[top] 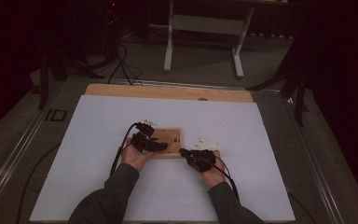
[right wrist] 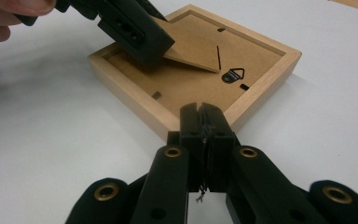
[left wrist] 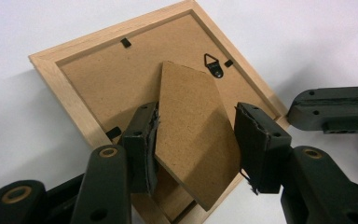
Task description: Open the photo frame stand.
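A wooden picture frame [top: 171, 136] [left wrist: 58, 84] [right wrist: 135, 105] lies face down on the white sheet. Its brown backing has a small metal hanger [left wrist: 213, 64] [right wrist: 233, 74] and an easel flap [left wrist: 186, 93] [right wrist: 193, 53] tilted up off the back. My left gripper [top: 161, 145] [left wrist: 196, 112] [right wrist: 135, 30] reaches over the frame, its pads pressed on the flap's two side edges. My right gripper [top: 186, 153] [right wrist: 200, 112] [left wrist: 335, 109] is shut with nothing between its jaws, its tips resting at the frame's near right corner.
The white sheet [top: 98, 154] covers a wooden table [top: 168, 92]. A few small pale pieces [top: 206, 141] lie just right of the frame. A desk's white legs [top: 168, 42] and cables [top: 123, 65] stand on the floor beyond the table.
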The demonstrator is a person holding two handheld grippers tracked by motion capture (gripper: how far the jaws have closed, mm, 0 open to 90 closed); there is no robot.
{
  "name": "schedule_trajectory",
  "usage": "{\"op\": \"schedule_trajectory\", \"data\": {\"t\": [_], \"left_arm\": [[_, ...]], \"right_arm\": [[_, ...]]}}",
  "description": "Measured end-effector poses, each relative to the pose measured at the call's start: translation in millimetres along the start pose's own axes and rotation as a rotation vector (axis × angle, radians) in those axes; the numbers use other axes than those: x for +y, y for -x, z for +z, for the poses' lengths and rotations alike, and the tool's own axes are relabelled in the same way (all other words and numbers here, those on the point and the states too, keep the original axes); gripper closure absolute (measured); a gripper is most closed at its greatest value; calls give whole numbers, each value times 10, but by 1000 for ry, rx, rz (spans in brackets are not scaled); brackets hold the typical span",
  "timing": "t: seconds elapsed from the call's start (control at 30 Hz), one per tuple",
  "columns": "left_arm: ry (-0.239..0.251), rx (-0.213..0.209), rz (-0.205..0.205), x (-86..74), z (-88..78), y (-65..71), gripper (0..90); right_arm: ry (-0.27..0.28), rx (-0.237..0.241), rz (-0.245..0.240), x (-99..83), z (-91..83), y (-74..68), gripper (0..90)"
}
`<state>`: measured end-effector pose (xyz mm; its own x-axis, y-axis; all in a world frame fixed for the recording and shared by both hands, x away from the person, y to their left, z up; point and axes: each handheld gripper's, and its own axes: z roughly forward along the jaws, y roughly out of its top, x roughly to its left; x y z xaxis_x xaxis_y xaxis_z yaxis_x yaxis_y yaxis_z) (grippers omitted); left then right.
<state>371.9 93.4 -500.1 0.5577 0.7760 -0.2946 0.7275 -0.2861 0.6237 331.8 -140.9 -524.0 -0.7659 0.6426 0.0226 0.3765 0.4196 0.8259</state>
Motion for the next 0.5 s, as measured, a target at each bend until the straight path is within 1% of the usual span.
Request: {"op": "schedule_trajectory", "data": {"t": [0.03,0.2,0.3,0.37,0.43,0.5], "left_arm": [[-5,9,10,2,-2,10,520],[-5,25,31,0,1,27,522],[3,42,47,-5,-5,56,523],[9,49,59,-8,-10,72,523],[18,57,84,-16,-18,94,524],[25,65,98,-25,-25,111,523]], "right_arm": [[0,1,0,0,0,0,875],[-1,7,0,1,-1,-1,861],[-3,10,3,1,-2,-1,852],[-4,12,1,4,-4,-2,837],[-5,8,2,8,-9,0,803],[-1,6,17,15,-24,10,783]]}}
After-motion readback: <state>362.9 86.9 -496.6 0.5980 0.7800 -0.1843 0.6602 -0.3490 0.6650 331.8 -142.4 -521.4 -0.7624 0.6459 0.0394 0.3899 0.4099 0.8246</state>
